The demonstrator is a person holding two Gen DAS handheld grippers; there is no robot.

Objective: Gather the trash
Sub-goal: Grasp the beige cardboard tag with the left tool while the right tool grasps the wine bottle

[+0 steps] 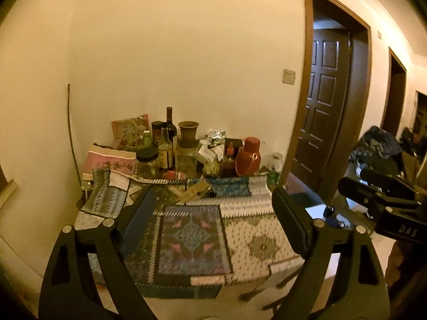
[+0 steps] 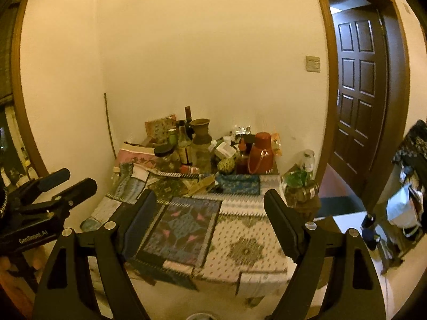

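Over the near edge of the table [image 1: 256, 242] hang both grippers, side by side, well short of the clutter. Left gripper [image 1: 210, 213]: jaws spread wide, nothing between them. Right gripper [image 2: 210, 213]: same, wide apart and empty; from the left wrist view it shows at 3 o'clock.

Table wears a patchwork cloth [image 2: 184, 226], bare across its near half.

At 12 o'clock, against the wall, a crowded cluster. Crumpled foil [image 1: 216, 134] sits at the back, behind a white carton [image 2: 225, 149]. Flat wrapper [image 1: 194, 190] lies at the cluster's front edge, at about 12 o'clock from the left gripper. These look like the trash; both grippers are well apart from them.

Also in the cluster: wine bottle [image 1: 170, 122], clay vase [image 1: 188, 133], black-lidded jar [image 1: 146, 161], red flask [image 1: 248, 157] toward 1 o'clock, pink box [image 1: 110, 161] toward 11 o'clock.

Small green plant [image 2: 300, 182] stands at the table's right far corner. Dark door [image 2: 360, 90] is open at 2 o'clock.
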